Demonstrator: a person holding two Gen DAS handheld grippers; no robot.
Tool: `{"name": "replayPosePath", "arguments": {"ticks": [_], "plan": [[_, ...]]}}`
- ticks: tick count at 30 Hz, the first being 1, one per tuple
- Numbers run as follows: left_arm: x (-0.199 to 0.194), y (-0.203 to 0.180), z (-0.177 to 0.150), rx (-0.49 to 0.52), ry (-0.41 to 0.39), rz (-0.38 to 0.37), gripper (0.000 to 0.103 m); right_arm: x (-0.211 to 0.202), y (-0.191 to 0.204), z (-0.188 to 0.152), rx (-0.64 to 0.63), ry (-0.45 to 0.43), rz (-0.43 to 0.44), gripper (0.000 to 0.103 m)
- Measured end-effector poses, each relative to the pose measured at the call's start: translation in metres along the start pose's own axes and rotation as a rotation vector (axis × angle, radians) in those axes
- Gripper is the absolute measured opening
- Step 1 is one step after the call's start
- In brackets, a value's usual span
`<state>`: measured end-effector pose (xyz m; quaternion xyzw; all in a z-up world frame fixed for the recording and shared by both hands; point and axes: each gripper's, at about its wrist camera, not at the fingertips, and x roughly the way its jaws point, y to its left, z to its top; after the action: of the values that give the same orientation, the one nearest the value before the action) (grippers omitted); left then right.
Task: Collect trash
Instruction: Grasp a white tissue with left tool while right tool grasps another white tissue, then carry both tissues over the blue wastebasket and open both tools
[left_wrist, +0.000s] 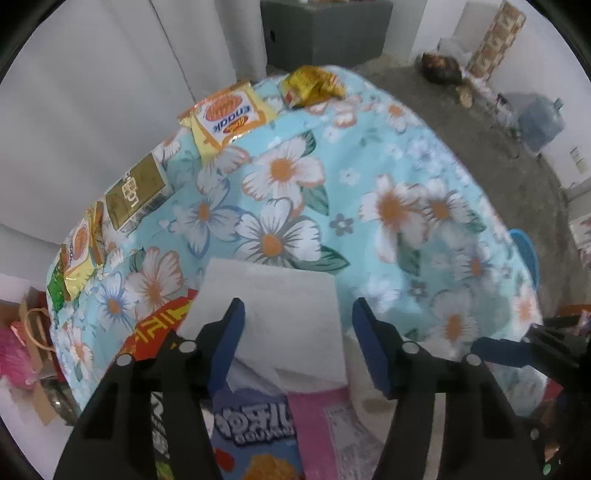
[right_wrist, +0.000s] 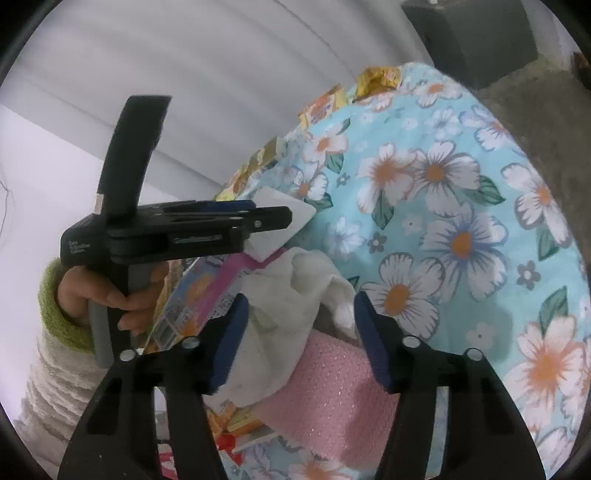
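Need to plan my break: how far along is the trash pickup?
Nothing looks collected yet. The left tongs straddle a white tissue; the right tongs straddle a crumpled tissue, neither visibly gripped. Left: snack packets and gold box along the tablecloth.

Soft even daylight, mild motion blur, fisheye-bent dark corners

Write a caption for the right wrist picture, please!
Right gripper fingers straddle a crumpled white tissue on pink bubble wrap, beside the flowered tablecloth.
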<state>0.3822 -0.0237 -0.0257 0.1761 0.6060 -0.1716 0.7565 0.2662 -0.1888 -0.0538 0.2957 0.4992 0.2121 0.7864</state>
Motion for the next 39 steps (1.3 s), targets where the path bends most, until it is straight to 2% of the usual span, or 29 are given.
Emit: {"name": "replayPosePath", "arguments": {"ticks": [6, 8, 14, 19, 39], "plan": [[0.014, 0.001, 0.004, 0.012, 0.038, 0.027, 0.036, 0.011, -0.003, 0.002, 0.001, 0.022, 0.022, 0.032], [0.016, 0.002, 0.004, 0.008, 0.042, 0.021, 0.03, 0.013, -0.003, 0.002, 0.001, 0.028, 0.031, 0.022], [0.016, 0.004, 0.003, 0.011, 0.031, -0.004, 0.014, 0.018, 0.0, 0.006, -0.009, 0.018, 0.051, 0.009], [0.005, 0.006, 0.0, 0.012, -0.02, 0.0, 0.005, 0.008, 0.002, 0.008, -0.012, -0.014, 0.085, 0.007], [-0.079, 0.018, 0.003, -0.075, -0.271, -0.044, 0.003, -0.058, 0.008, 0.016, -0.011, -0.172, 0.186, 0.005]]}}
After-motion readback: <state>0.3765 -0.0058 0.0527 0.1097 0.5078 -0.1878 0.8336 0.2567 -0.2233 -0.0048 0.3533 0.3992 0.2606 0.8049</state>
